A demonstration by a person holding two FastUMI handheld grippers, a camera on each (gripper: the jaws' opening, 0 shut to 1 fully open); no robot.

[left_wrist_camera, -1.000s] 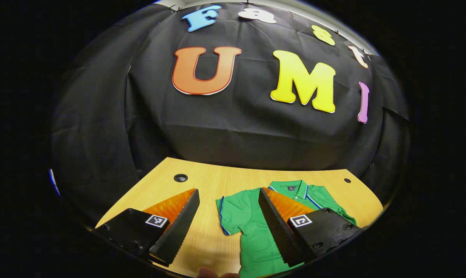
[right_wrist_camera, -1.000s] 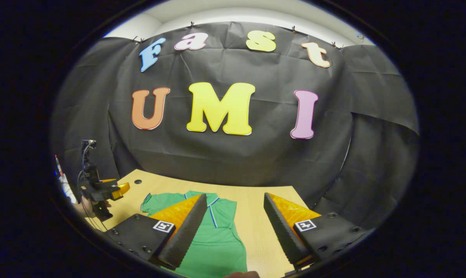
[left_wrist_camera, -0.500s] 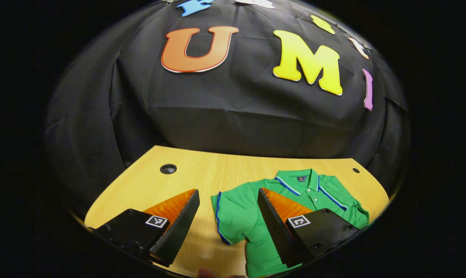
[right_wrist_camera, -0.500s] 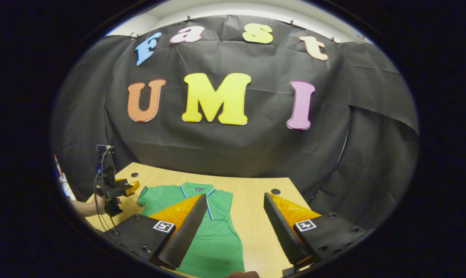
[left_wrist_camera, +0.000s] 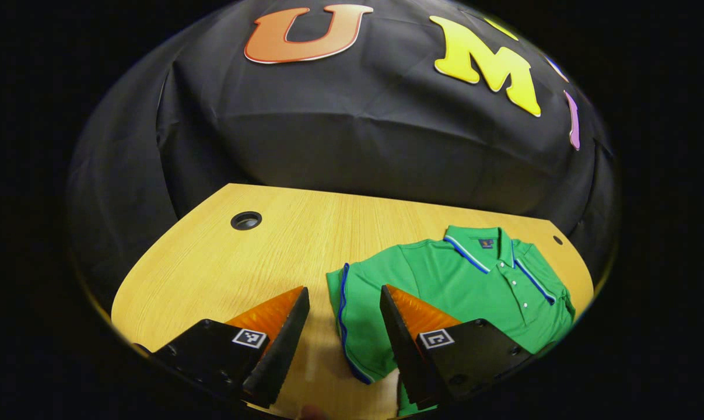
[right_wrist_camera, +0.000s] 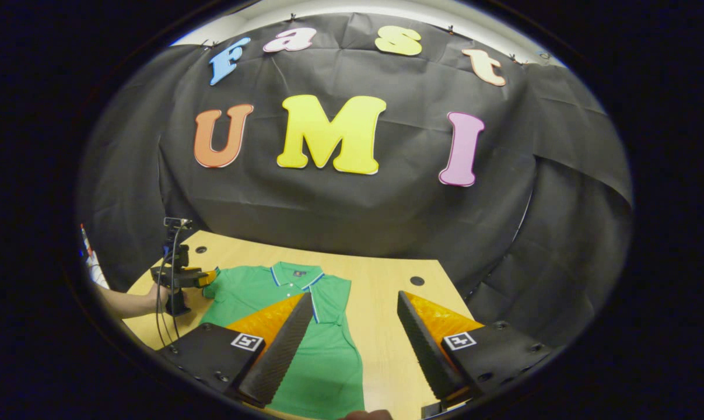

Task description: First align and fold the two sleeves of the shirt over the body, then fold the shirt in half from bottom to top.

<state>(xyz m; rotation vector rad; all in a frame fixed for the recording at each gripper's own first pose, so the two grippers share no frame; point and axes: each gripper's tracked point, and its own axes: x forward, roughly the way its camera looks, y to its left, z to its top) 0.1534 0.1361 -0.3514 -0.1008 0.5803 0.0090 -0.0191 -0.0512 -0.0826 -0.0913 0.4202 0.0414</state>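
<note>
One shirt (left_wrist_camera: 445, 286) — green knit polo with blue-and-white trim on collar and sleeve edge — lies flat on one wooden table (left_wrist_camera: 223, 268), collar toward the wall. Two round cable holes (left_wrist_camera: 246, 220) are set in the tabletop's far corners. Two grippers are present. The left gripper (left_wrist_camera: 344, 297) hangs over the shirt's sleeve (left_wrist_camera: 352, 315), fingers apart, nothing between them. The right gripper (right_wrist_camera: 354, 303) hangs above the shirt's other side — fingers likewise apart, ridged inner faces visible. A hand (right_wrist_camera: 164, 296) holds the left gripper's handle.
</note>
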